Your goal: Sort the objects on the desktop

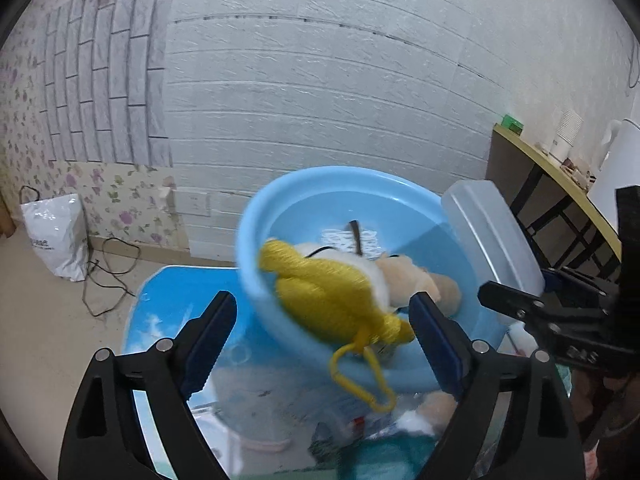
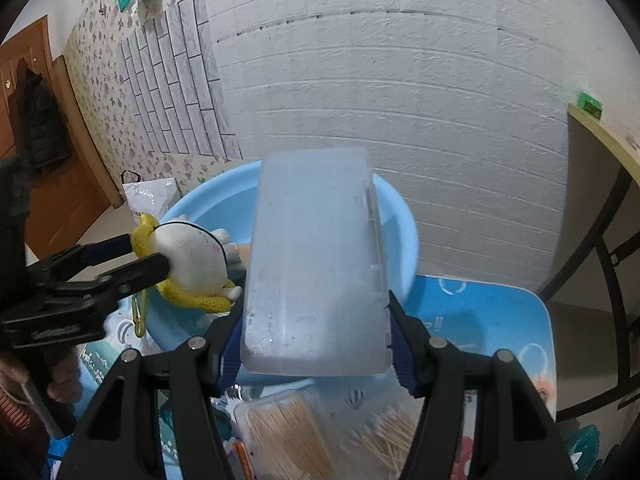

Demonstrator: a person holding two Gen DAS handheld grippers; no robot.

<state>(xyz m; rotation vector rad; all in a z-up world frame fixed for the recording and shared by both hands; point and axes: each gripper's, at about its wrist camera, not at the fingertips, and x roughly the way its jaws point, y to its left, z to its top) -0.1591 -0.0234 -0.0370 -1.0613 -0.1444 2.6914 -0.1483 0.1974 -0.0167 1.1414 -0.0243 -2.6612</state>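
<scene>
The left gripper [image 1: 324,308] is standing wide open over the near rim of a light blue basin [image 1: 256,216]. A plush toy [image 1: 332,288] with a yellow knitted scarf is lying between its blue pads, but the pads are not pressing on it in the left wrist view. The toy is blurred there, its beige and white body leaning into the basin while its yellow clip loop [image 1: 360,376] is hanging over the near rim. In the right wrist view the tips of the same gripper are sitting against the toy's white head [image 2: 192,256] at the left side of the basin [image 2: 400,232], and whether they are touching it I cannot tell.

The right gripper [image 2: 316,340] is clamping a frosted clear plastic box [image 2: 316,256] by its near end, one blue pad on each long side. The box is sticking up and away from the gripper, tilted over the basin's middle and right side. In the left wrist view the box [image 1: 492,232] is showing at the basin's right rim.

The basin is sitting on a small blue patterned table [image 2: 500,320]. Near the right gripper, on the table, a clear tub of cotton swabs [image 2: 284,432] is lying, with more swabs [image 2: 388,432] lying just to its right. A white plastic bag [image 1: 56,236] is standing on the floor at the far left by the wall.
</scene>
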